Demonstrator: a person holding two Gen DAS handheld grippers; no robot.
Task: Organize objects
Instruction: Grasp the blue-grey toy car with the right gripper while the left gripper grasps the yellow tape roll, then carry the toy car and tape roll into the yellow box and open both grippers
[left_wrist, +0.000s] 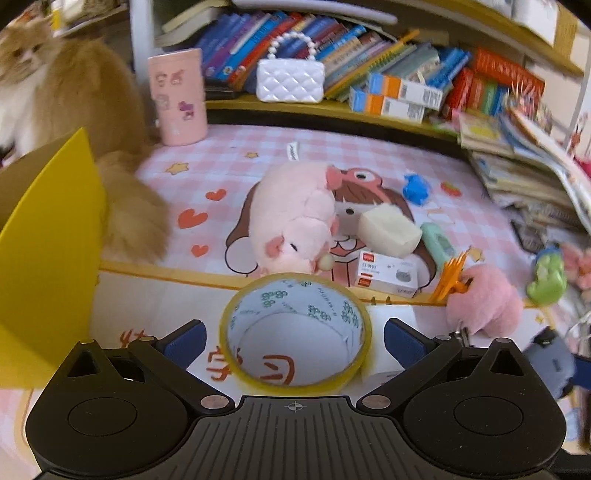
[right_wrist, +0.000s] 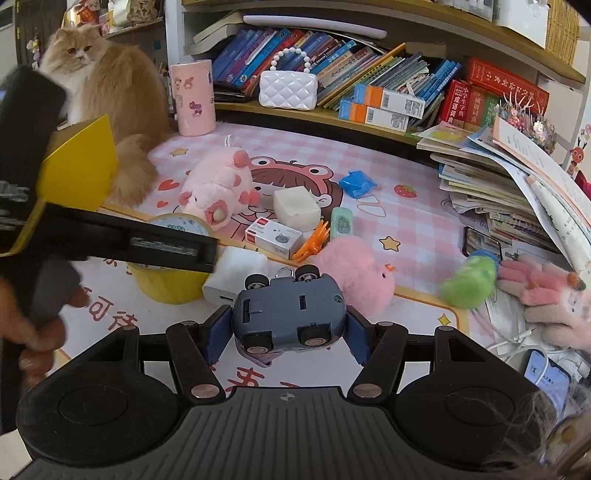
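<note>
Clutter covers the pink play mat (right_wrist: 417, 206), with a yellow box (right_wrist: 79, 166) at its left edge beside a cat (right_wrist: 110, 88). Nearer, the tape roll (left_wrist: 295, 332) stands on the mat between the spread fingers of the left gripper (left_wrist: 295, 338), neither pad touching it. The right gripper (right_wrist: 288, 325) pinches the grey toy car (right_wrist: 290, 314), wheels up, just above the mat. To do this well, I would centre the roll, close evenly on its outer wall so it cannot tip, and carry the car level toward the box, clear of the cat's tail.
</note>
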